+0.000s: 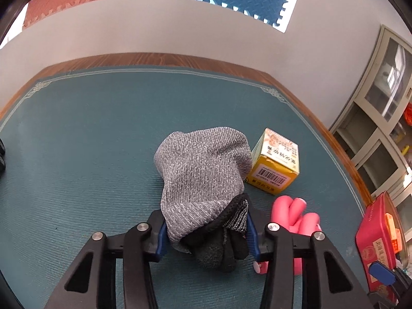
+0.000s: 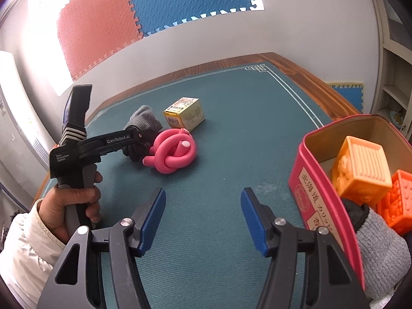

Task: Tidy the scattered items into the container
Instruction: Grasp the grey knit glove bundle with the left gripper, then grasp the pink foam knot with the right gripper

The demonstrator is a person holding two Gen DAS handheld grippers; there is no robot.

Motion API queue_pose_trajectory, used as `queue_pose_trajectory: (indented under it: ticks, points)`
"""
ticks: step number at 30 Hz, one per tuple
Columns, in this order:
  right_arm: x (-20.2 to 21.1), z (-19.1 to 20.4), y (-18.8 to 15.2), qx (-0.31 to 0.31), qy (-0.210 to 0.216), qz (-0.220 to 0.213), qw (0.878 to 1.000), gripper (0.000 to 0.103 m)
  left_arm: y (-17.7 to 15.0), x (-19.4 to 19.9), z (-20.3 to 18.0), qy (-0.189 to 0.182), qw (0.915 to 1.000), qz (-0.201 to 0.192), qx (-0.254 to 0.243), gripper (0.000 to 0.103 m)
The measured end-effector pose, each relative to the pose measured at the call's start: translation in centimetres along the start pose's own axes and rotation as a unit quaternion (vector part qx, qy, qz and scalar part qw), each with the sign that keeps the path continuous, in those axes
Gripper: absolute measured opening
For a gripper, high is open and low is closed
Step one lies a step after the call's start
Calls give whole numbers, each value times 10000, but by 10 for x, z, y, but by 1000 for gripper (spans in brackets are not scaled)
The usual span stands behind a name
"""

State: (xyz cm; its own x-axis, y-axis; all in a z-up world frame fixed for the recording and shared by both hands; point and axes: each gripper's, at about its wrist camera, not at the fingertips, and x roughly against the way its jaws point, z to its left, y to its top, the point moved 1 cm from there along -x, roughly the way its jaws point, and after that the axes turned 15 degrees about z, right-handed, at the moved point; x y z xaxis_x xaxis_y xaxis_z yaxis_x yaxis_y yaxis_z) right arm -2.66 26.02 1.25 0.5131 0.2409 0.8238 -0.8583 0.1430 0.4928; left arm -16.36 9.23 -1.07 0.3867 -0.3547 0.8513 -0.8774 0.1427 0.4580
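Observation:
A grey knit glove (image 1: 203, 170) with a dark cuff lies on the green table mat (image 1: 90, 154). My left gripper (image 1: 206, 234) is shut on its cuff, both blue pads pressing the fabric; it shows too in the right wrist view as the left gripper (image 2: 143, 139). Right of the glove sit a yellow box (image 1: 275, 164) and a knotted pink foam tube (image 1: 296, 219). The red tin (image 2: 316, 193) at the right holds orange blocks (image 2: 360, 170) and a second grey glove (image 2: 378, 247). My right gripper (image 2: 203, 195) hovers open and empty over the mat, left of the tin.
A hand (image 2: 74, 206) in a pale sleeve grips the left gripper's handle. The wooden table edge (image 2: 322, 85) runs close behind and to the right. A glass-door cabinet (image 1: 381, 118) stands beyond it. Something dark (image 1: 1, 154) sits at the far left edge.

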Motion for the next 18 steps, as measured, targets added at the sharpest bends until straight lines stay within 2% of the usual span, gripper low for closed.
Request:
queue_pose_trajectory:
  ticks: [10,18]
  points:
    - [-27,18,30,31,72,427,9991,65,5,32,7,-331,9987,-367,86,49]
    - [-67,20,61,-435,128,610,9971,65,2,41,15,-549,9975,-399,207,49]
